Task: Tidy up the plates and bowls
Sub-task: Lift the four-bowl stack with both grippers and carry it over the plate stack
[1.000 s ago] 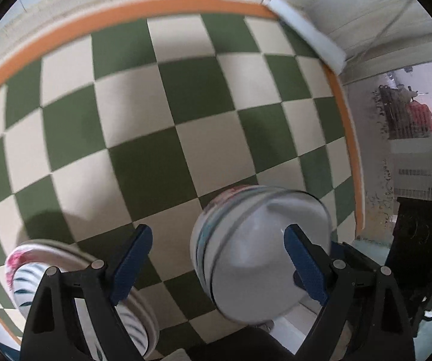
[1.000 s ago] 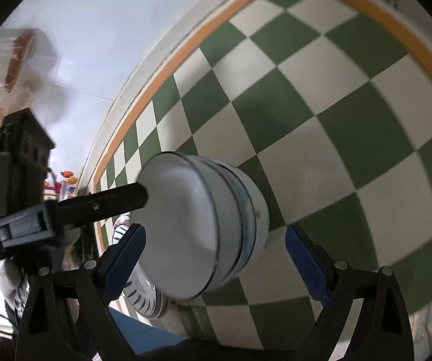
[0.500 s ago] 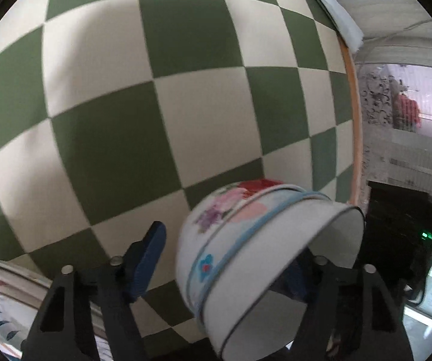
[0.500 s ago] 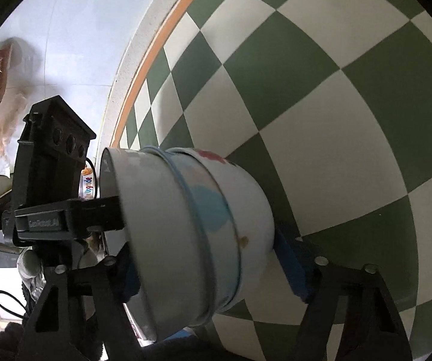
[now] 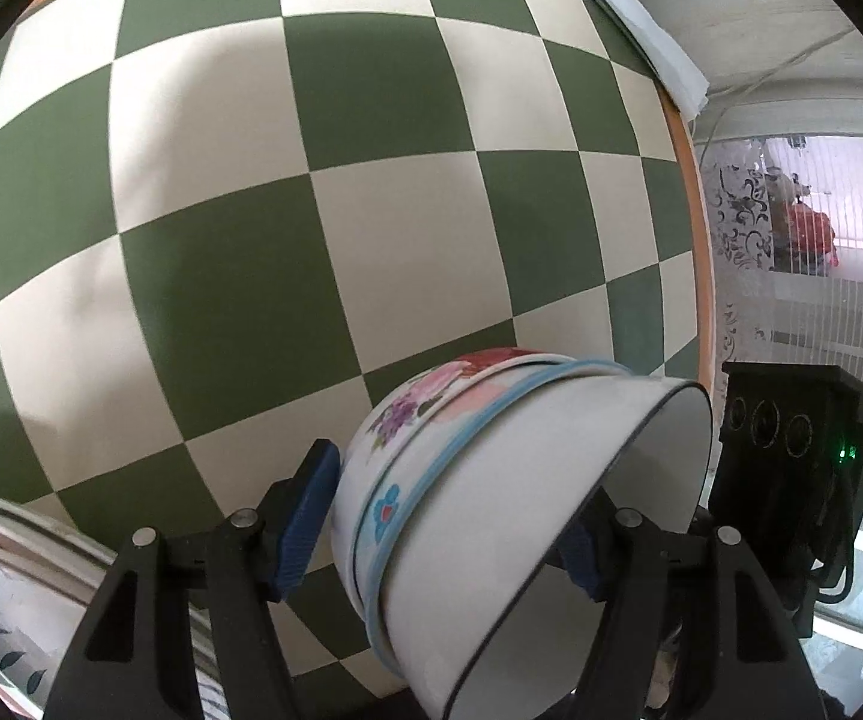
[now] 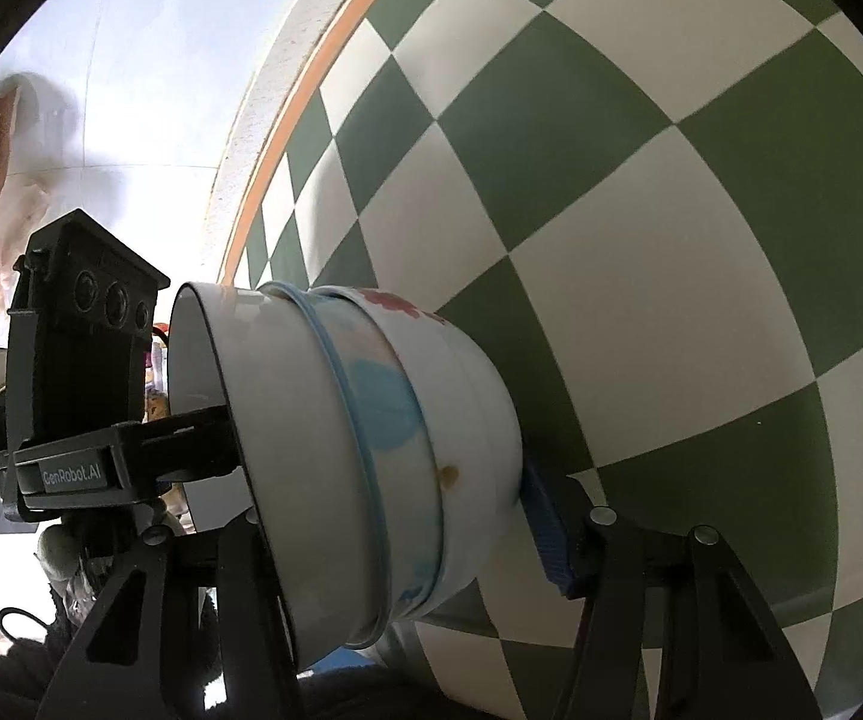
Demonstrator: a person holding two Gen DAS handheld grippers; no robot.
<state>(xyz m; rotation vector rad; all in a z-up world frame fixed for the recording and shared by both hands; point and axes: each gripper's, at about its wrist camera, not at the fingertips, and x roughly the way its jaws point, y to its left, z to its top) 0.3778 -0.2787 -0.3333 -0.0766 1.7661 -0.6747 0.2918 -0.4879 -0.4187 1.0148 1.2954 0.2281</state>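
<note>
Bowls: a nested stack of white enamel bowls point(image 5: 491, 528) with flower pictures and blue rims, tipped on its side just above the table, between both grippers.
Feel: hard, smooth and slippery, I think; likely light, but the coat could chip if bumped.
Inside: three bowls sit one in another; no food can be seen in the outer one.
Plates: white plates with dark leaf marks point(image 5: 5, 630) lie low on the left, near the bowls.
Left gripper: the left gripper point(image 5: 443, 531) has its jaws clamped on the stack, one blue pad on the flowery base side, the other at the open mouth side.
Right gripper: the right gripper point(image 6: 383, 516) has its jaws closing, the stack point(image 6: 365, 450) between them and the blue pad touching the base.
Best hold: squeeze base and mouth, not the round walls.
Table: a green and cream checked table point(image 5: 323, 192) with an orange edge.
</note>
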